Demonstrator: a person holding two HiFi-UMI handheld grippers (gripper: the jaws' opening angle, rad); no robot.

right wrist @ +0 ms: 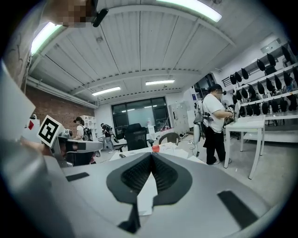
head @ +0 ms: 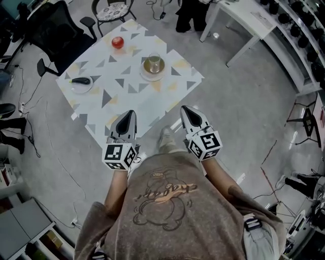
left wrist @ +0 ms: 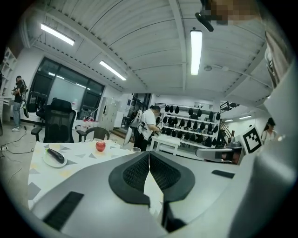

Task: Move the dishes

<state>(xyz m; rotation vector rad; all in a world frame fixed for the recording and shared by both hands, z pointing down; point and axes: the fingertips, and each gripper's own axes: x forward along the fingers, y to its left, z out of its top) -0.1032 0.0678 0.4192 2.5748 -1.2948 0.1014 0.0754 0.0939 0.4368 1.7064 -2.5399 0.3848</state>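
Observation:
A table with a triangle-patterned cloth (head: 127,96) carries the dishes. On its left side lies a white plate (head: 81,84) (left wrist: 54,159) with a dark utensil on it. A glass bowl on a saucer (head: 153,66) stands near the right side, and a red apple (head: 118,42) (left wrist: 100,146) sits at the far edge. My left gripper (head: 128,116) (left wrist: 149,153) hovers at the table's near edge, jaws shut and empty. My right gripper (head: 186,110) (right wrist: 151,155) is level with it just off the near right edge, also shut with nothing held.
A black office chair (head: 53,28) and a patterned round chair (head: 112,10) stand behind the table. A white bench (head: 244,25) runs at the right, with a person (right wrist: 215,123) standing by it. Cables trail on the grey floor at the left.

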